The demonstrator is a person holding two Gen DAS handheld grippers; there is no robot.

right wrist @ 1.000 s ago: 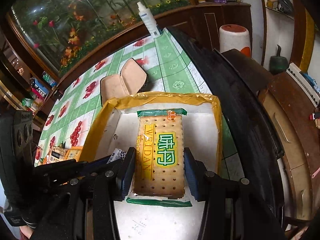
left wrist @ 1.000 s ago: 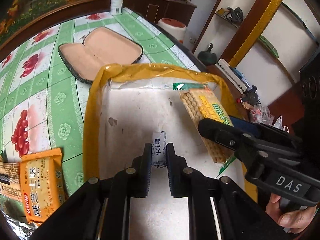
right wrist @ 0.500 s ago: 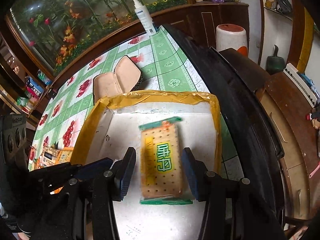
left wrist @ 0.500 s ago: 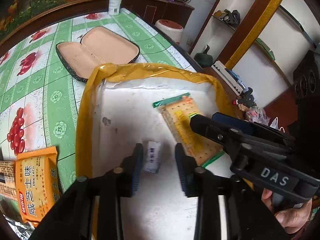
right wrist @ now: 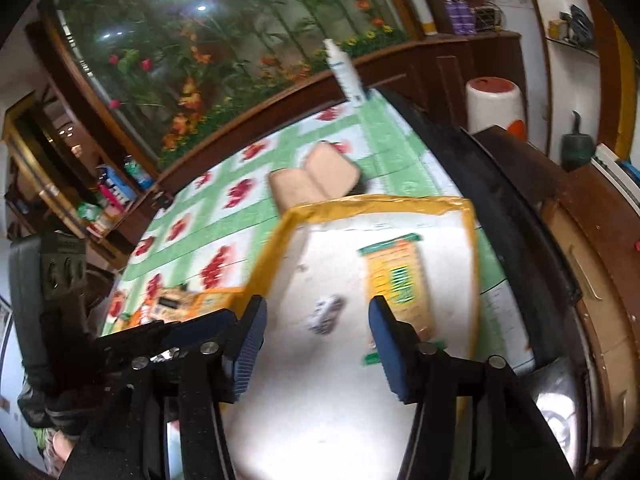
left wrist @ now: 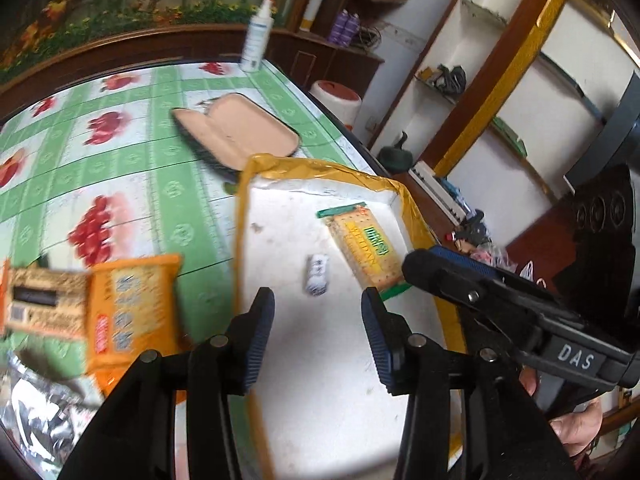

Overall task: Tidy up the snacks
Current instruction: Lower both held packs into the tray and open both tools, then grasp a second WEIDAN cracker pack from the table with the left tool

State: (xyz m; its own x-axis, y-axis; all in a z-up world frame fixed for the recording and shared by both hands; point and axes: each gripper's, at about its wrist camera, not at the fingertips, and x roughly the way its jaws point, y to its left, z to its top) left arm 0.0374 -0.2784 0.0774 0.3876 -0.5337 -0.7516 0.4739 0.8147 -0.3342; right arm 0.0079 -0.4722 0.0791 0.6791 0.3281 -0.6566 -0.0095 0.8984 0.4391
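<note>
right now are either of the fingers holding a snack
No. Both grippers, left and right, have just been opening and are empty; candy and biscuit pack lie in the box.

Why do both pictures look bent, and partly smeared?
Left wrist view: wide lens curves the shelves, orange snack packets smeared by motion, box floor glaring white. Right wrist view: cracker pack and small candy blurred, lamp glare top left.

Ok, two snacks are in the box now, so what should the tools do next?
Probably move the left tool to the orange packet outside the box. Both tools are open and empty; the candy and crackers already lie inside.
</note>
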